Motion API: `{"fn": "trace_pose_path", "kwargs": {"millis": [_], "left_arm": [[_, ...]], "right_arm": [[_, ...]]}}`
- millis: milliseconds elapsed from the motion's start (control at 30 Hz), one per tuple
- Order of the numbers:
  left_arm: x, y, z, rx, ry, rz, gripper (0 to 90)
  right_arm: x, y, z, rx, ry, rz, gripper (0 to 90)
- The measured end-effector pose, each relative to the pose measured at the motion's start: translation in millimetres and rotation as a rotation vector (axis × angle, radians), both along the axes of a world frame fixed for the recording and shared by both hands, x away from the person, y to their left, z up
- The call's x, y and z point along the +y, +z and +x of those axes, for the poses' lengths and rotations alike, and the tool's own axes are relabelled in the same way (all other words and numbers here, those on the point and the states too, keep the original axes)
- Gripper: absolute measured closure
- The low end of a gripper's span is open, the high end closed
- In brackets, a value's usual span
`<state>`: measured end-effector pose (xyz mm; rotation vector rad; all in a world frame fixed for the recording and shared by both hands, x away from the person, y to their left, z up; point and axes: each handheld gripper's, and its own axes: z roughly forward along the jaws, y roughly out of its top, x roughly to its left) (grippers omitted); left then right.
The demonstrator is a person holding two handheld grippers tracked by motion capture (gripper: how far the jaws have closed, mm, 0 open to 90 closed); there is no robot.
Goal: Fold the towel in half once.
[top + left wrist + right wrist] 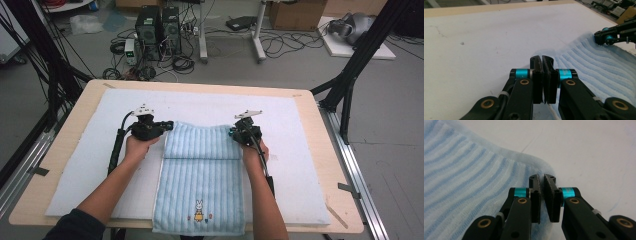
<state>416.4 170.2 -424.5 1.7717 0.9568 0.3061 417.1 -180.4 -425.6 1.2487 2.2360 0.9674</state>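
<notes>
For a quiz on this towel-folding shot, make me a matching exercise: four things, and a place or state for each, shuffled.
Things:
1. left gripper
2. right gripper
3. rabbit picture
4. white mat

Places or states:
A. near the towel's front edge
B. spread under the towel
C. shut at the fold's right corner
D. shut at the fold's left corner

Pairs: 1-D, 2-C, 3-A, 4-B

Left gripper (167,124) is held in the left hand (136,146), jaws pressed together and pointing to the person's right. Right gripper (233,133) is held in the right hand (255,150), jaws nearly closed, pointing left. Both forearms extend forward from the near edge.
</notes>
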Motion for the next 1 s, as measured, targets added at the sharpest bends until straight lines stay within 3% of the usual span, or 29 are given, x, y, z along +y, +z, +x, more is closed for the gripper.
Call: {"fn": "trace_pose_path", "kwargs": {"millis": [133,267,633,800,1000], "left_arm": [[3.3,5.3,-3.8,0.0,-0.007,-0.027,87.0],[5.1,9.7,-12.6,-0.006,-0.026,-0.059,87.0],[12.0,17.6,-55.1,-0.043,-0.064,-0.089,87.0],[13.8,11.7,-78.4,-0.035,-0.074,-0.103,87.0],[18.3,7.5,-107.3,-0.048,-0.085,-0.068,87.0]], "right_arm": [[-5.5,10.7,-8.2,-0.026,0.012,0.048,83.8],[-10.2,18.0,-19.1,-0.053,0.02,0.065,83.7],[-16.8,31.9,-69.4,-0.109,0.081,0.133,83.2],[-16.0,27.9,-91.5,-0.114,0.091,0.13,83.0],[-19.6,19.4,-118.4,-0.106,0.09,0.154,82.7]]}}
